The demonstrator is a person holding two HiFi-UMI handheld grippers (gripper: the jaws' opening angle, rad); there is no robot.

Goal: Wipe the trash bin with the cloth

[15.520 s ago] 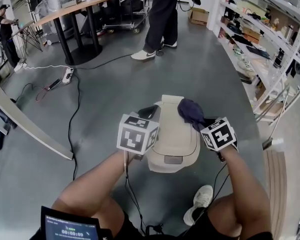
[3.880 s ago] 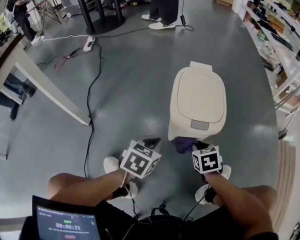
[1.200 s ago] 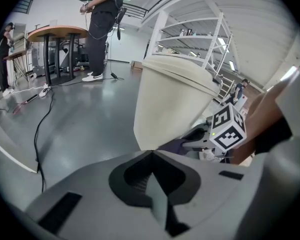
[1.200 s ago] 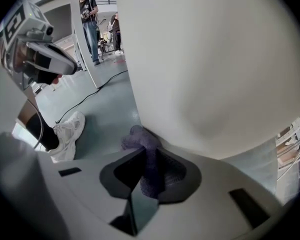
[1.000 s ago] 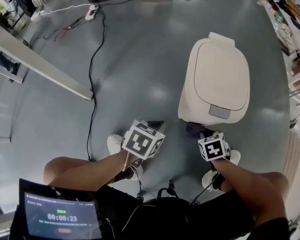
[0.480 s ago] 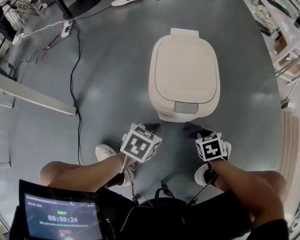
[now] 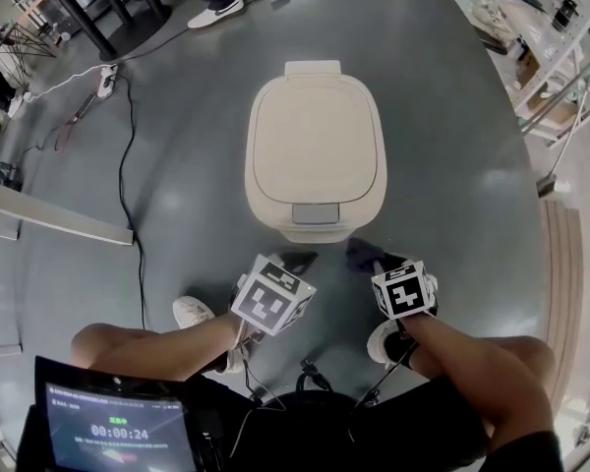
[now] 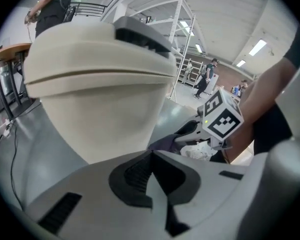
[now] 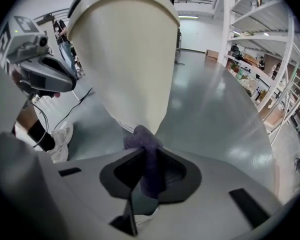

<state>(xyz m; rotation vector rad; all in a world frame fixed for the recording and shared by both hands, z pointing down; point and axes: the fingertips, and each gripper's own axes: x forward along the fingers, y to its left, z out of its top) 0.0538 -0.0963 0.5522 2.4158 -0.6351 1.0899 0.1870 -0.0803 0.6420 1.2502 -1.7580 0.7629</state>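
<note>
The beige trash bin (image 7: pixel 315 155) is seen standing upright on the grey floor (image 7: pixel 452 195), lid shut, just ahead of both tongs. A dark purple cloth (image 9: pixel 144 139) is clamped between the jaws of the right tongs (image 9: pixel 142 159), which are closed tightly on it. Its bunched end is held low at the bin's front wall, touching it or nearly so; which of the two cannot be told from the right gripper view. The left tongs (image 8: pixel 151 160) are closed with nothing between the jaws and are held just beside the bin's lower front, apart from it. The step in hand is judged to be the wiping of the lower front wall. For the next move, the cloth would need to be pressed onto the wall and drawn across it, with a firm grip so that the cloth is not pulled free.
</note>
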